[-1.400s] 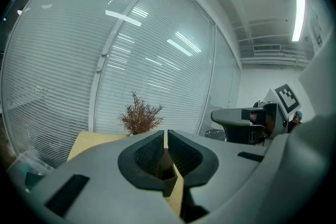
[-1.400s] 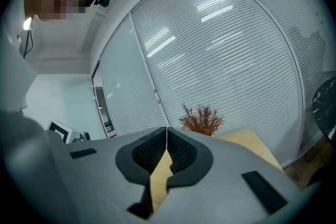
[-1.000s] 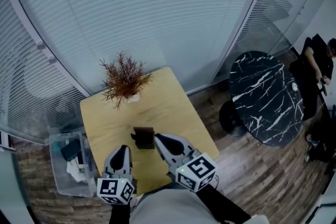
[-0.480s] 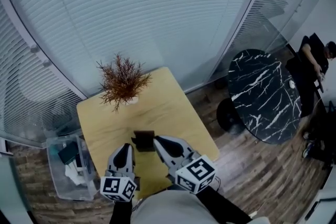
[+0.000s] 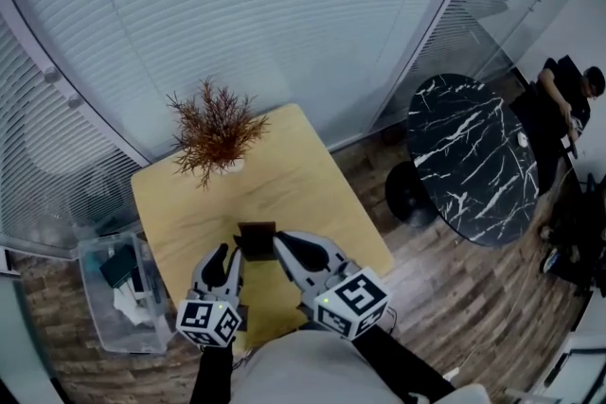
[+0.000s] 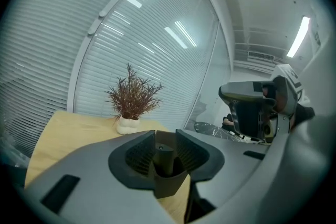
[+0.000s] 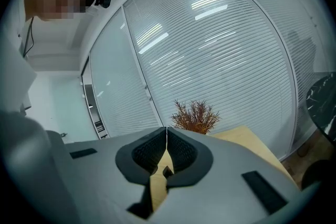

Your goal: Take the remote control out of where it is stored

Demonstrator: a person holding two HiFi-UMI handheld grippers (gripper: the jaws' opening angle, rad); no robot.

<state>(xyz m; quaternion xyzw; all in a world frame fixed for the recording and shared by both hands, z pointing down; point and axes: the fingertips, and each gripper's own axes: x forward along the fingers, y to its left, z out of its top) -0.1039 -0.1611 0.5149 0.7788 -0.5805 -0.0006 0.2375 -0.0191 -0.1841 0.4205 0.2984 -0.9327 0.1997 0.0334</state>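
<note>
The left gripper [image 5: 224, 255] is held out over the near part of the yellow table [image 5: 303, 170], tipped slightly below level, with its marker cube back by the body. Its jaws have just been opening and are now parted. In the left gripper view the dark holder [image 6: 167, 183] is framed in the gap, but neither pad is seen pressing on it, so the grip is released. The right gripper [image 5: 281, 244] is carried alongside and aimed the same way, its jaws clenched together on nothing. Its tip is brought right up to the holder's right edge, though contact cannot be confirmed.

The remote control [image 6: 164, 157] is seen as a slim dark upright standing in the holder, not yet taken out. The holder is flanked by the two gripper tips. A reddish dried plant [image 5: 213, 123] in a white pot is set well apart at the table's far left corner. A clear plastic bin [image 5: 99, 298] is placed on the floor to the left, and a black marble table [image 5: 473, 166] stands to the right.

From the head view the remote itself cannot be made out; only the holder's dark top is seen. Its lower part is sunk inside the holder. The bin's contents are too small to tell.
</note>
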